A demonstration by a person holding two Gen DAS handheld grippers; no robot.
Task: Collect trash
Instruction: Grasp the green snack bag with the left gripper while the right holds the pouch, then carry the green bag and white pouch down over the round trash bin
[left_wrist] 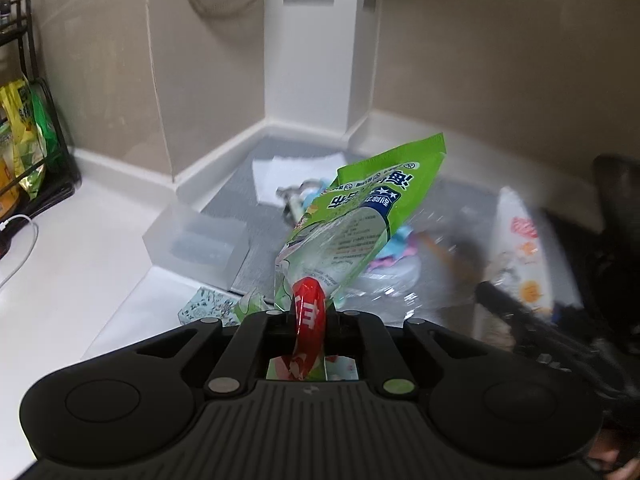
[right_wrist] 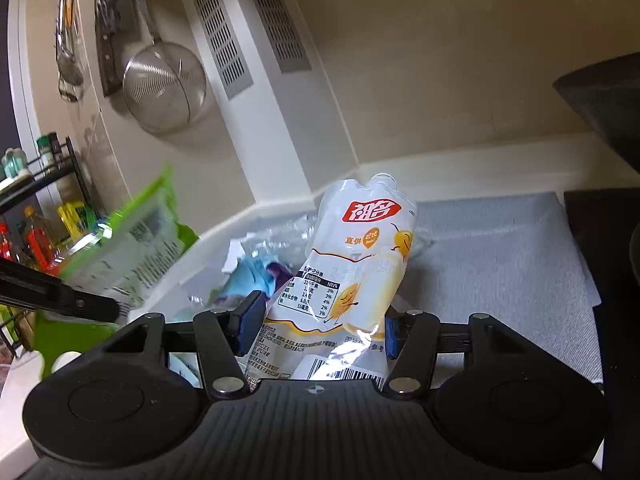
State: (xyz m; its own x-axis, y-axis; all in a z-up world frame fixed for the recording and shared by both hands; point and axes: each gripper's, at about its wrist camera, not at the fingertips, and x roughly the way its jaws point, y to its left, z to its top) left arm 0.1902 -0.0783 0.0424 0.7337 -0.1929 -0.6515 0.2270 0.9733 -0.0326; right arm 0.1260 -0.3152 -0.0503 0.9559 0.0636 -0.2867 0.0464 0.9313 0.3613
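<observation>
My left gripper [left_wrist: 308,314] is shut on a green snack bag [left_wrist: 368,216] with a red band at its lower end, and the bag stands up tilted to the right above the counter. In the right wrist view the same green bag [right_wrist: 132,248] shows blurred at the left. My right gripper [right_wrist: 320,330] is shut on a white drink pouch [right_wrist: 360,248] with a red logo, its blue pads [right_wrist: 250,320] pressing both sides. Behind the pouch lies a heap of clear plastic and a blue wrapper [right_wrist: 256,276].
A grey mat [right_wrist: 500,248] covers the counter corner. A translucent box [left_wrist: 196,244] sits at the mat's left edge, with a patterned wrapper [left_wrist: 208,310] near it. A black rack [left_wrist: 52,152] with packets stands at the left, a white cable [left_wrist: 20,232] beside it. A strainer [right_wrist: 164,88] hangs on the wall.
</observation>
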